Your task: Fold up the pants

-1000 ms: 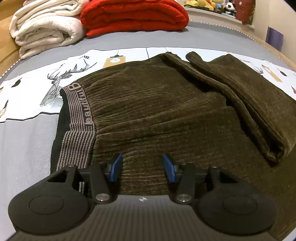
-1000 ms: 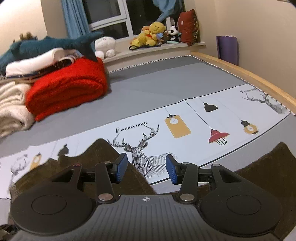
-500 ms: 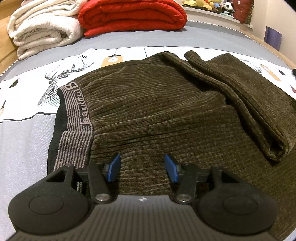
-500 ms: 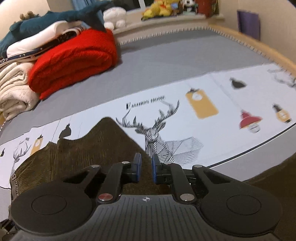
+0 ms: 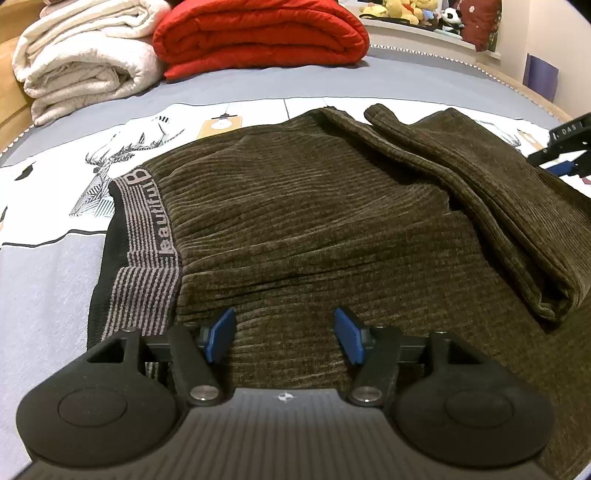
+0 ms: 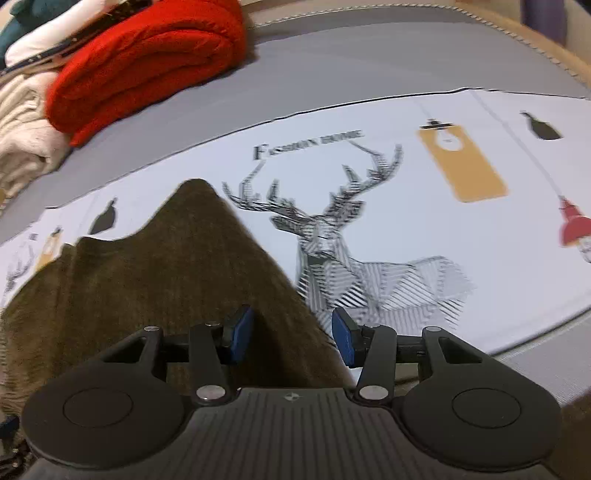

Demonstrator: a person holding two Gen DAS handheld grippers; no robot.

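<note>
Dark olive corduroy pants [image 5: 332,229] lie folded on the bed, with the striped grey waistband [image 5: 147,236] at the left and a folded leg ridge [image 5: 480,199] at the right. My left gripper [image 5: 284,336] is open, low over the near edge of the pants beside the waistband. My right gripper [image 6: 291,336] is open over the edge of a pants part [image 6: 184,266], where the cloth meets the sheet. The right gripper also shows at the right edge of the left wrist view [image 5: 569,147].
The bed has a grey and white sheet with deer and lamp prints [image 6: 351,229]. A red folded blanket [image 5: 258,33] and a cream folded blanket [image 5: 85,62] lie at the back. Stuffed toys [image 5: 413,11] sit on the window ledge. A wooden bed rim [image 6: 569,62] runs at the right.
My right gripper shut half a second ago and has opened again, now lower and nearer the pants edge. My left gripper stays open and has barely moved.
</note>
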